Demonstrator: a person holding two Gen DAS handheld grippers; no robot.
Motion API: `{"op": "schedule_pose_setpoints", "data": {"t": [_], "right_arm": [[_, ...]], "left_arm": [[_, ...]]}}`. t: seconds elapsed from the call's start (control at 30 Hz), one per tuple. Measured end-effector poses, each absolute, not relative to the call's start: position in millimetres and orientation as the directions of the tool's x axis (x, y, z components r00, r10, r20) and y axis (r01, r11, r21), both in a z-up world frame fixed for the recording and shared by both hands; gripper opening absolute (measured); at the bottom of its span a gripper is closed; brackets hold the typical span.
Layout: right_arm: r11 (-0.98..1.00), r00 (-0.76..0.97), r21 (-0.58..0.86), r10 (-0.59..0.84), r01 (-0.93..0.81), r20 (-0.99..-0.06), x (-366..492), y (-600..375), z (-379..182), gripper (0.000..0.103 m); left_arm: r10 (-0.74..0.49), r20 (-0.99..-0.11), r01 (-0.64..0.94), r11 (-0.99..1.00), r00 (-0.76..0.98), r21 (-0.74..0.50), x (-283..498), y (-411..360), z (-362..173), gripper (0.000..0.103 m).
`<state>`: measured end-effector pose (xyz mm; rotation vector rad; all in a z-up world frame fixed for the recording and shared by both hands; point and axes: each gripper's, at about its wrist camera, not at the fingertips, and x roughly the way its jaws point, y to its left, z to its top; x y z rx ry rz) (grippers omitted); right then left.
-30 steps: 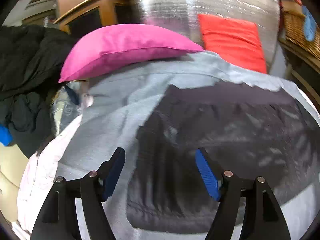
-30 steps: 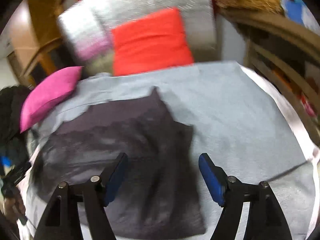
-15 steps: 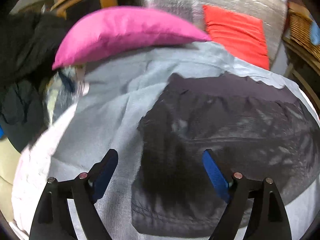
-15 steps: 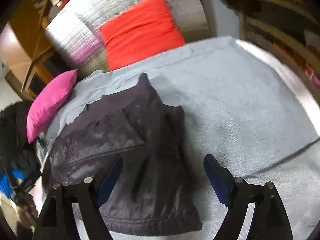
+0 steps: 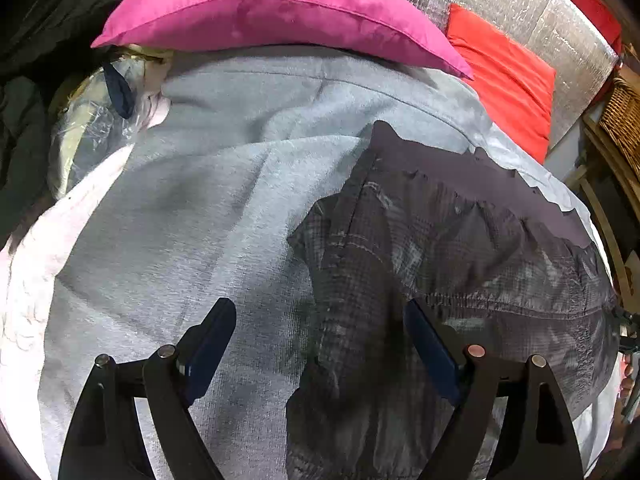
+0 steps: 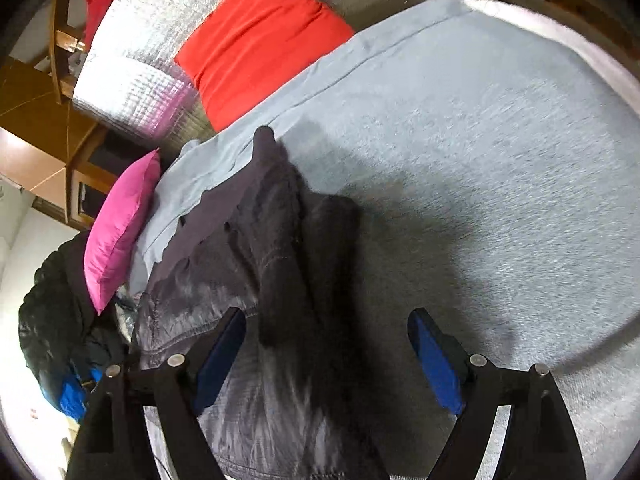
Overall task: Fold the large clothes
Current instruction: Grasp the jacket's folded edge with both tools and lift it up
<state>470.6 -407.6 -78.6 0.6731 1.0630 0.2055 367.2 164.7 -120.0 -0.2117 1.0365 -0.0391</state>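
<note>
A dark grey quilted jacket [image 5: 460, 264] lies spread on a light blue blanket [image 5: 208, 216] that covers a bed. My left gripper [image 5: 320, 344] hovers open over the jacket's left edge, with nothing between its blue pads. In the right wrist view the same jacket [image 6: 256, 320] lies with a sleeve folded along its right side. My right gripper [image 6: 326, 354] hangs open above that right edge, one finger over the jacket and the other over bare blanket [image 6: 500, 168].
A pink cushion [image 5: 280, 12] and a red cushion [image 5: 508, 76] rest at the bed's head against a silver foil panel [image 6: 148, 52]. Dark clothes [image 6: 56, 312] are piled off the left side. A wicker basket [image 5: 624, 120] and wooden furniture stand at the right.
Both grippers have dropped closer to the bed and rolled, and their jaws have widened. The jacket looks larger in both views and has not moved.
</note>
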Motion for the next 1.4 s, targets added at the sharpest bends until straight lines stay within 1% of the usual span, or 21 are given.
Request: {"op": "schedule_pose_setpoints", "data": {"t": [0.37,0.63,0.73,0.83,0.9,0.93,0.97,1.0,1.03,1.07,1.1,1.13,1.17,1.2,1.3,1.4], "right_arm": [[0.791,0.461,0.602,0.495,0.112,-0.737,471.6,-395.7,-80.8,0.086],[0.797,0.445,0.598,0.506,0.087,-0.739,475.2,-392.2,-79.2,0.086],[0.798,0.443,0.597,0.507,0.083,-0.740,481.4,-389.6,-81.6,0.086],[0.804,0.432,0.589,0.503,0.084,-0.749,490.8,-382.4,-87.6,0.087],[0.829,0.428,0.555,0.477,0.070,-0.768,496.1,-373.9,-88.0,0.087],[0.841,0.426,0.538,0.466,0.060,-0.775,497.6,-370.5,-87.1,0.085],[0.852,0.422,0.522,0.459,0.040,-0.782,499.0,-366.0,-85.4,0.071],[0.858,0.407,0.513,0.466,0.007,-0.786,501.1,-358.4,-83.7,0.053],[0.858,0.386,0.514,0.475,-0.003,-0.791,503.6,-354.0,-84.6,0.041],[0.871,0.382,0.491,0.455,-0.003,-0.804,505.2,-349.9,-83.1,0.033],[0.883,0.373,0.470,0.440,-0.014,-0.817,507.4,-344.3,-80.2,0.028],[0.889,0.373,0.458,0.430,-0.015,-0.822,508.2,-341.9,-77.2,0.023],[0.895,0.375,0.445,0.419,-0.018,-0.827,508.7,-339.6,-72.6,0.020],[0.900,0.377,0.435,0.411,-0.022,-0.830,508.8,-337.7,-66.8,0.019],[0.911,0.409,0.406,0.396,-0.065,-0.822,503.8,-330.2,-32.5,0.017],[0.916,0.458,0.381,0.395,-0.128,-0.796,493.5,-319.1,17.8,0.014]], "left_arm": [[-0.153,-0.851,-0.021,0.982,0.503,-0.189,367.8,153.1,-118.1,0.087],[-0.243,-0.838,0.016,0.963,0.489,-0.270,374.6,160.7,-117.6,0.087],[-0.267,-0.845,0.038,0.959,0.464,-0.282,381.0,154.6,-125.3,0.087],[-0.301,-0.870,0.072,0.952,0.391,-0.298,388.7,141.2,-141.0,0.087],[-0.304,-0.866,0.078,0.951,0.396,-0.298,389.9,135.1,-147.4,0.087],[-0.300,-0.866,0.074,0.953,0.401,-0.295,390.8,132.7,-149.2,0.081],[-0.309,-0.862,0.076,0.950,0.401,-0.304,391.0,131.2,-150.0,0.076],[-0.315,-0.860,0.085,0.948,0.402,-0.307,391.2,128.0,-149.5,0.062],[-0.319,-0.858,0.098,0.947,0.402,-0.306,390.5,124.0,-147.6,0.043],[-0.301,-0.860,0.107,0.953,0.412,-0.282,389.3,119.4,-143.5,0.034],[-0.273,-0.864,0.118,0.962,0.423,-0.246,387.7,114.1,-138.0,0.025],[-0.251,-0.867,0.126,0.968,0.431,-0.217,386.4,109.6,-133.3,0.022],[-0.229,-0.869,0.128,0.973,0.439,-0.192,384.8,105.9,-128.1,0.020],[-0.217,-0.865,0.127,0.976,0.453,-0.178,382.6,103.1,-120.2,0.019],[-0.229,-0.830,0.121,0.973,0.509,-0.194,373.9,102.9,-86.7,0.018],[-0.226,-0.781,0.158,0.974,0.582,-0.165,358.6,91.6,-36.8,0.017]]}}
